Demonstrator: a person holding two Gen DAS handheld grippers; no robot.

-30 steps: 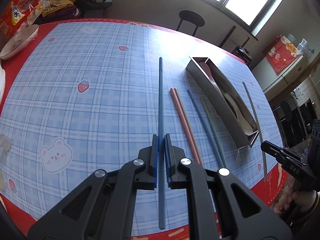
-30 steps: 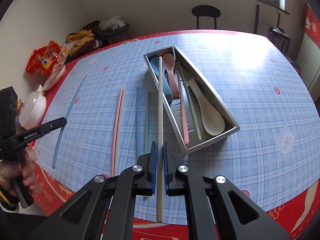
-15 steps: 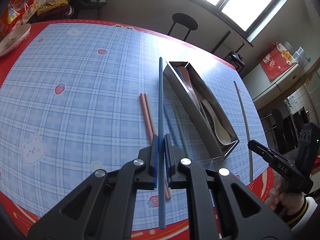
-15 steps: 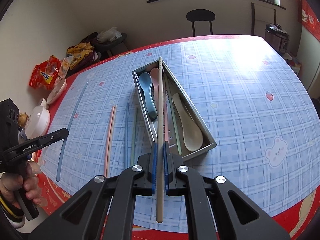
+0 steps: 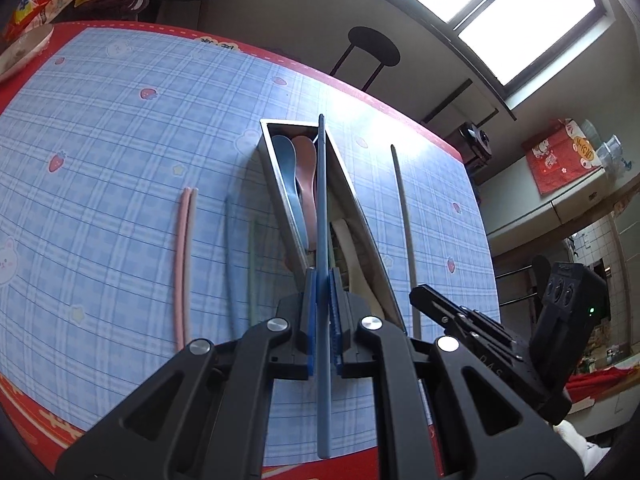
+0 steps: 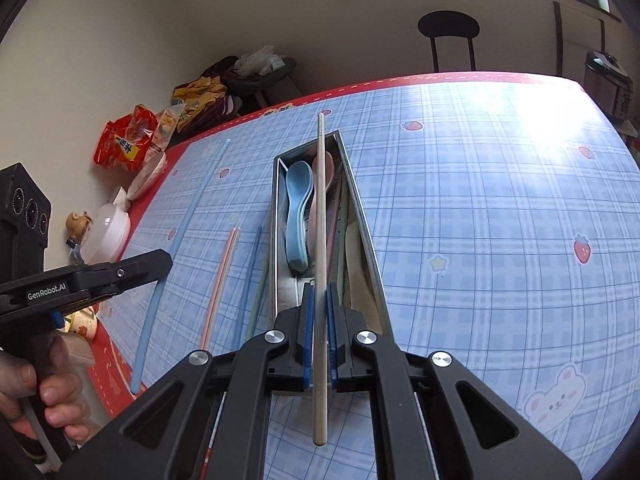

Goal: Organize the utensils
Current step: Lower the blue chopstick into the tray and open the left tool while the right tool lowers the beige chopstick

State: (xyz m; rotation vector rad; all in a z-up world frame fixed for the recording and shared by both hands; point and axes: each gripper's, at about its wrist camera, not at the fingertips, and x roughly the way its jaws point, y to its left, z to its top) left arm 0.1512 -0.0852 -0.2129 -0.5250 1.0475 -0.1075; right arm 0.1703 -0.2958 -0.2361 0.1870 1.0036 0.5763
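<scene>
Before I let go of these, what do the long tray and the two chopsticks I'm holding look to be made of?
The long rectangular metal tray looks like stainless steel: grey, mirror-like walls reflecting the light. The blue chopstick in the left gripper and the beige chopstick in the right gripper look like matte plastic or a similar composite: even pastel colour, no grain, no glint.

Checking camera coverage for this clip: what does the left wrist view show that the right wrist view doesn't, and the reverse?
Only the left wrist view shows the bright window, the red cloth on the counter at right, and the left gripper from behind, shut on the blue chopstick.

Only the right wrist view shows the snack bags, the white lidded bowl at the table's left edge, a bare hand, and the right gripper shut on the beige chopstick.

Both show the metal tray holding spoons, the pink chopsticks on the checked tablecloth, and the black stool.
</scene>
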